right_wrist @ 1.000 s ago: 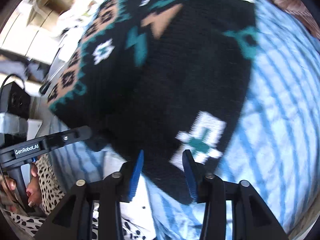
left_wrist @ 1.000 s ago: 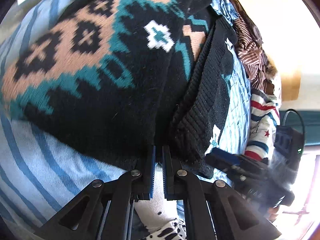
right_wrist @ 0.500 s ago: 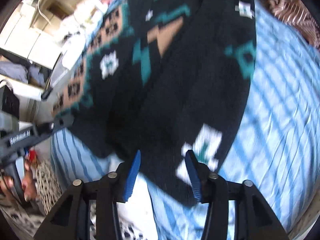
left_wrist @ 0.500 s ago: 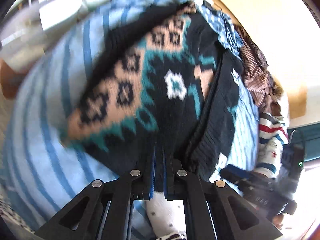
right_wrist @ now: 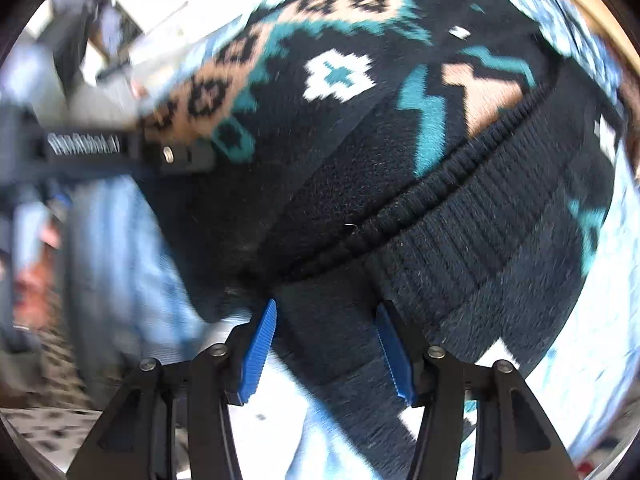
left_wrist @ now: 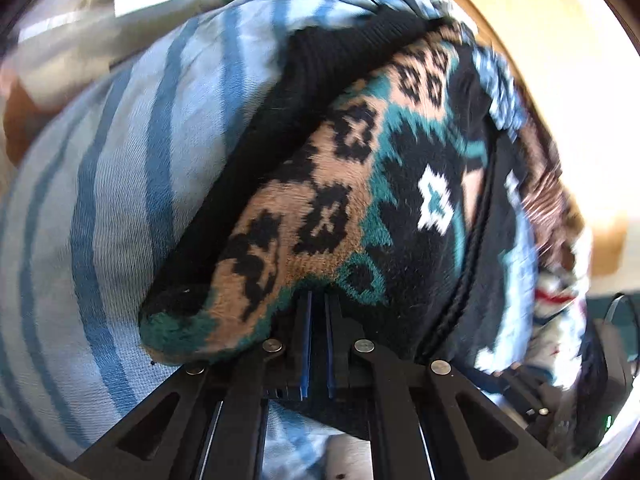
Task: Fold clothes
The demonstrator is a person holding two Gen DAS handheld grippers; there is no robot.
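Note:
A black knitted sweater (left_wrist: 404, 208) with tan, teal and white patterns lies on a blue-striped sheet (left_wrist: 120, 200). My left gripper (left_wrist: 317, 300) is shut on the sweater's near edge, and the cloth bulges up and folds over in front of its tips. In the right wrist view the same sweater (right_wrist: 360, 168) fills the frame, its ribbed band running across it. My right gripper (right_wrist: 326, 308) points down at it with its jaws opening. Black knit lies between its blue pads (right_wrist: 260, 344), which stand apart from it. The left gripper (right_wrist: 176, 156) shows blurred at the sweater's left edge.
Other clothes are piled at the right: a brown striped piece (left_wrist: 548, 200) and a red-and-white striped one (left_wrist: 556, 296). A light wooden board (left_wrist: 520, 20) runs behind the bed. Leopard-print cloth (right_wrist: 44, 436) and part of a person show at the lower left.
The left gripper has drawn back with the sweater edge, bunching the tan-patterned part into a fold. The right gripper's jaws have widened and its view has rolled to show the ribbed band.

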